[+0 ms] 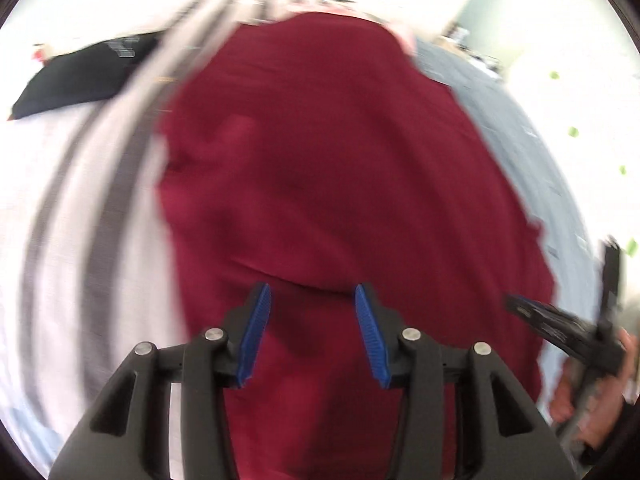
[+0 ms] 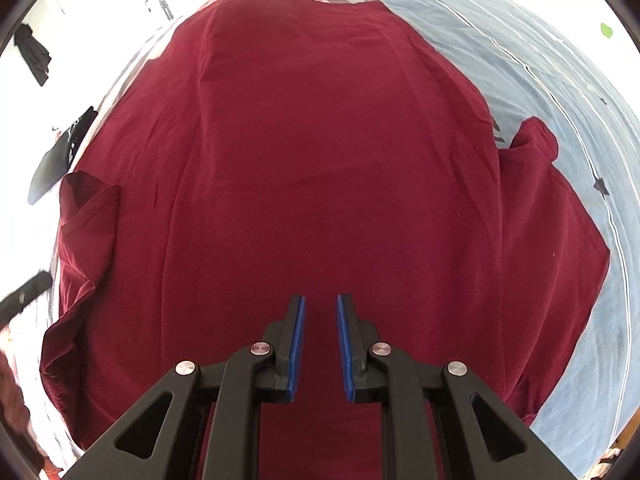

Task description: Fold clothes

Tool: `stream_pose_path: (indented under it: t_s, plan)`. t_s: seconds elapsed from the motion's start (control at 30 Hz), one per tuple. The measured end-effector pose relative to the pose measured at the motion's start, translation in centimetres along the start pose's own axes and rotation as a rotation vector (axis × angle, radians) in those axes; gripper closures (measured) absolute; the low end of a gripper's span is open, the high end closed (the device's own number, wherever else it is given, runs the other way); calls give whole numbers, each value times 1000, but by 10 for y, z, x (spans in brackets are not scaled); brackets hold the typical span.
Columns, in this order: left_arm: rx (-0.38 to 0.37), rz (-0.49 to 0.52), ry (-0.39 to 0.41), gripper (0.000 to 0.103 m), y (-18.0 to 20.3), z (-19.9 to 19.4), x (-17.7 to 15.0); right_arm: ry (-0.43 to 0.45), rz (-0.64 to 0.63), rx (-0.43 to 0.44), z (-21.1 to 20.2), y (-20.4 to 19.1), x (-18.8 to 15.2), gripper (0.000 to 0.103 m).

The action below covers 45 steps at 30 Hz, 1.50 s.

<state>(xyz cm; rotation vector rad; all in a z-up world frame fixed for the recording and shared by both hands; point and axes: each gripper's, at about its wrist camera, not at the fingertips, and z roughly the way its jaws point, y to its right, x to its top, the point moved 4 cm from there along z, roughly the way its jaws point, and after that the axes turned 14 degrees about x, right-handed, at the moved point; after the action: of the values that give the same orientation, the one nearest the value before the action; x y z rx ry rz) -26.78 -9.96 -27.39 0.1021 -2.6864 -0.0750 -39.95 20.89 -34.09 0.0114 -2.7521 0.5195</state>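
Blue-padded fingers of the right gripper [image 2: 321,300] stand slightly apart, holding nothing, just above the near part of a dark red shirt [image 2: 320,160]. That shirt lies spread flat across a bed [image 2: 560,80] covered in blue-grey striped bedding, one sleeve folded up towards the bed's left edge, the other lying out to the right. In the blurred left wrist view, the left gripper [image 1: 313,294] is spread wider over the same shirt [image 1: 340,160] (gripping nothing). Black clothing [image 1: 80,76] lies beyond the bed's left edge.
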Motion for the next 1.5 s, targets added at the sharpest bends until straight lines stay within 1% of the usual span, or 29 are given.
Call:
stream_pose_path:
  t_s: [0.07,0.13,0.17,0.2,0.27,0.33,0.47,0.53,0.57,0.6,0.63,0.67,0.7,0.8,0.87,0.93,0.97,1.1,1.17,1.2,1.23,1.33,1.37,1.4,1.43,1.47,1.5]
  plan:
    - [-2,-40,-5,60,-26,-6,10,1,5,4,0,0,-2,88]
    - [-3,-63,-16,59,-54,-13,8,3,9,7,-1,1,-4,88]
    - [-18,-73,-22,59,-60,-14,8,1,9,10,-5,4,-6,88]
    - [-32,-77,-29,58,-63,1,8,-1,10,12,-4,6,-5,88]
    - [-52,-66,-36,58,-58,4,24,0,15,15,-4,7,-6,88]
    - [-73,-59,-41,58,-57,12,30,0,20,17,-3,7,-7,88]
    - [-83,-48,-42,58,-61,41,45,1,26,16,4,3,-7,88]
    - [-64,-30,-58,59,-57,42,43,-1,26,15,6,2,-9,88]
    - [-54,-23,-68,68,-56,44,42,-4,26,15,8,1,-8,88]
    - [-45,-18,-77,87,-56,47,40,-6,27,15,10,1,-8,88]
    - [-29,-9,-75,95,-58,46,39,-9,28,16,9,1,-9,88]
    - [-12,-1,-69,98,-60,44,38,-10,28,16,10,1,-9,88]
    - [-11,-1,-57,100,-64,38,37,-10,27,17,10,1,-10,88]
    - [-17,-34,-24,101,-88,9,34,-12,20,19,11,-2,-10,88]
    - [-6,-70,-11,101,-119,-13,29,-16,12,21,12,-4,-9,88]
    - [25,-106,-2,101,-156,-39,18,-21,4,22,14,-6,-9,88]
    - [48,-123,1,101,-177,-52,12,-23,-2,22,15,-7,-9,88]
    - [198,-189,-21,101,-265,-86,-20,-36,-23,22,18,-13,-10,88]
    - [266,-224,-57,101,-305,-86,-36,-44,-35,19,19,-14,-10,88]
    - [288,-237,-69,101,-321,-85,-44,-50,-41,16,21,-15,-11,88]
    - [331,-245,-82,101,-335,-84,-51,-55,-47,13,22,-16,-12,88]
    - [402,-316,-107,101,-371,-77,-68,-70,-61,4,24,-18,-16,88]
    - [369,-357,-120,101,-377,-76,-74,-73,-63,5,25,-19,-16,88]
    - [333,-388,-129,98,-378,-75,-79,-75,-66,5,26,-20,-17,88]
    - [308,-393,-136,96,-374,-72,-83,-77,-69,5,30,-23,-14,88]
    - [286,-382,-145,89,-367,-66,-83,-79,-72,5,34,-27,-11,88]
    - [261,-374,-154,78,-355,-65,-86,-81,-74,5,35,-28,-12,88]
